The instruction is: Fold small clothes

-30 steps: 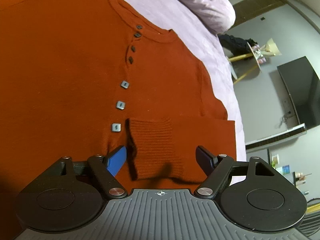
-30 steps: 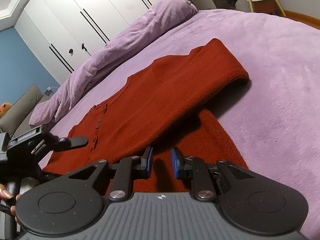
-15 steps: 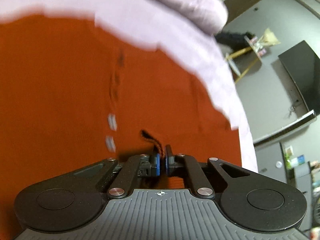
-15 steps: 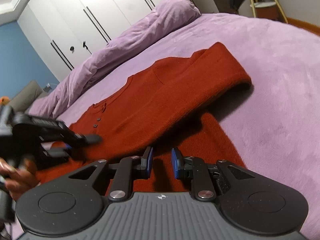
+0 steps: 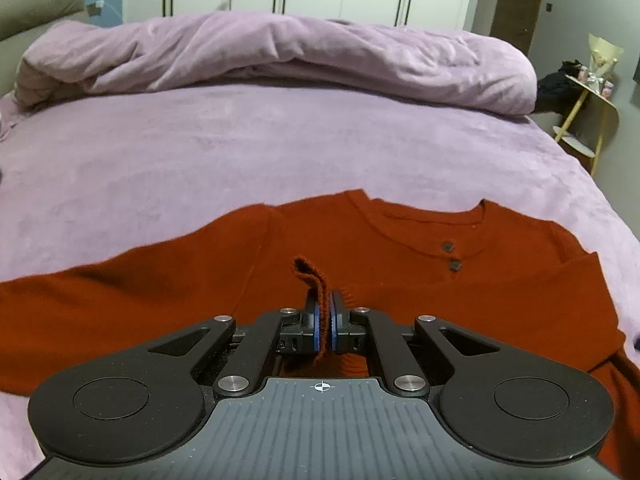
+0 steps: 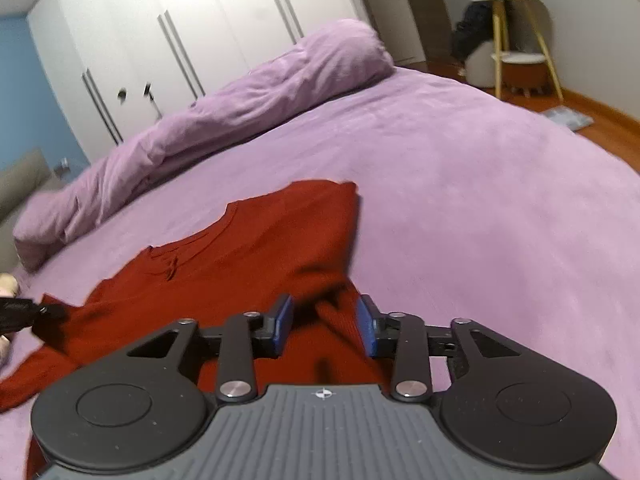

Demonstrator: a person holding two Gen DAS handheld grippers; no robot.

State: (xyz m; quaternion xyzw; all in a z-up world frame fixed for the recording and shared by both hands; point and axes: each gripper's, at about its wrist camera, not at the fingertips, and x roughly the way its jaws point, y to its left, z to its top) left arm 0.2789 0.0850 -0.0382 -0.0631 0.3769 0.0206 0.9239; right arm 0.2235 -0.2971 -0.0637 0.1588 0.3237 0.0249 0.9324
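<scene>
A rust-red buttoned sweater [image 5: 400, 248] lies on the purple bed; it also shows in the right wrist view [image 6: 256, 248]. My left gripper [image 5: 325, 320] is shut on the sweater's ribbed sleeve cuff [image 5: 312, 276], whose end sticks up between the blue pads. My right gripper [image 6: 325, 326] is open over the sweater's lower right part, with a fold of red fabric lying between its pads [image 6: 282, 318]. The left gripper's tip [image 6: 24, 310] shows at the left edge of the right wrist view.
A rolled purple duvet [image 5: 280, 56] lies across the far side of the bed [image 5: 200, 152]. White wardrobes [image 6: 160, 40] stand behind. A yellow-legged side table [image 6: 516, 28] with items stands at the right, on a wooden floor [image 6: 600, 120].
My left gripper shut on the sleeve cuff and swung up to look across the bed. My right gripper opened wider and shifted over the sweater's right part.
</scene>
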